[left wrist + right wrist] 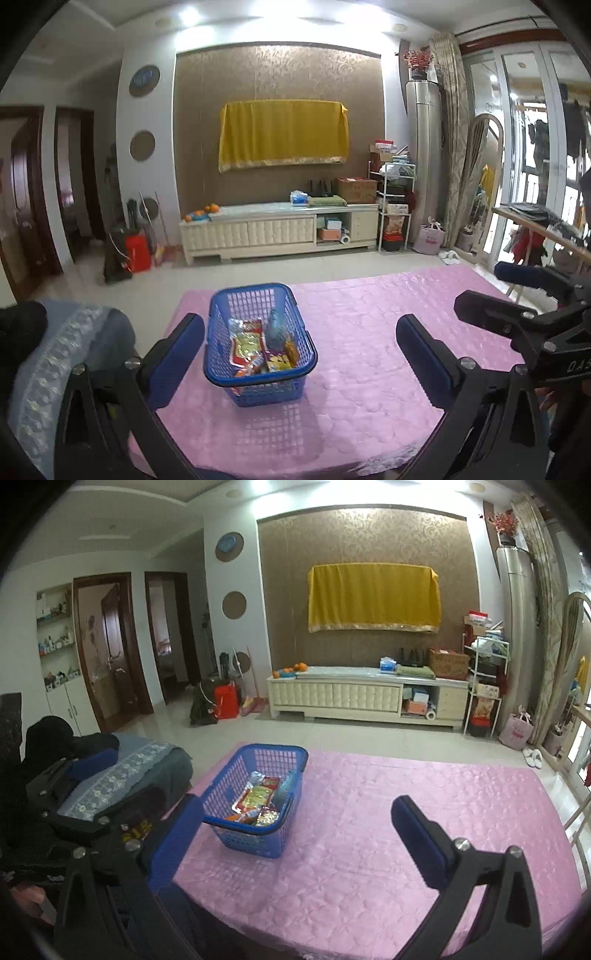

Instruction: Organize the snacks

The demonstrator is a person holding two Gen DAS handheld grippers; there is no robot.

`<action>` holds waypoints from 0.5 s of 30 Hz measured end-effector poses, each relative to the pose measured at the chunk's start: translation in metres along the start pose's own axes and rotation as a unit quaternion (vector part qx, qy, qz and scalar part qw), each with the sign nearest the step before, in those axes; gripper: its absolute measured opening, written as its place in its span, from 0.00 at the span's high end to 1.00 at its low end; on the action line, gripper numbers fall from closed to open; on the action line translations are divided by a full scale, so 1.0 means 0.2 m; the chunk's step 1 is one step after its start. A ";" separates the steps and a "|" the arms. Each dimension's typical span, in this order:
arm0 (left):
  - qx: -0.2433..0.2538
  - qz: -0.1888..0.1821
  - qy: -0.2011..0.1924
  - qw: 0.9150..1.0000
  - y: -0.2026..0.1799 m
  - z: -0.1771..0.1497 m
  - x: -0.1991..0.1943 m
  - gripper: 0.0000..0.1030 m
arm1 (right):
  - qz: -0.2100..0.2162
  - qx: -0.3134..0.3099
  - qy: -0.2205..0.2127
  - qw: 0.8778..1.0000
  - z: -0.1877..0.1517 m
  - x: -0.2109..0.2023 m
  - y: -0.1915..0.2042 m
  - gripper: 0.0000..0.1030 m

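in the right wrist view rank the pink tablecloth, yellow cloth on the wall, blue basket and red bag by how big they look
1. pink tablecloth
2. yellow cloth
3. blue basket, nearer the camera, so ranking against the cloth is unsure
4. red bag

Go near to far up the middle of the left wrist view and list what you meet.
Pink tablecloth → blue basket holding snack packets → tiled floor → cream TV cabinet → yellow cloth hanging on the brown patterned wall.
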State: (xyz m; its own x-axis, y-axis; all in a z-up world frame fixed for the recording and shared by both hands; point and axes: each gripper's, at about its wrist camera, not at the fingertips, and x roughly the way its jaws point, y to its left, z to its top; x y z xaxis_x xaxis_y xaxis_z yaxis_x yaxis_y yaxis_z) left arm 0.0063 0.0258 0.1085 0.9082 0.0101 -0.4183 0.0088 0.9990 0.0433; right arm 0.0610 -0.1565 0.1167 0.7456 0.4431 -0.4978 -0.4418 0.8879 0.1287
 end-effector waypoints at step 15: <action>0.003 -0.002 -0.001 1.000 -0.04 -0.05 -0.07 0.00 | -0.016 -0.006 -0.012 1.000 -0.04 -0.13 0.01 0.00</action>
State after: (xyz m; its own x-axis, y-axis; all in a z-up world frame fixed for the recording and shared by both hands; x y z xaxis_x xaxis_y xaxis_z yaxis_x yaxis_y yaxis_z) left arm -0.0112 0.0186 0.1055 0.9092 0.0057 -0.4163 0.0155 0.9987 0.0476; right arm 0.0374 -0.1677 0.1238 0.7708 0.4177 -0.4810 -0.4233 0.9001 0.1033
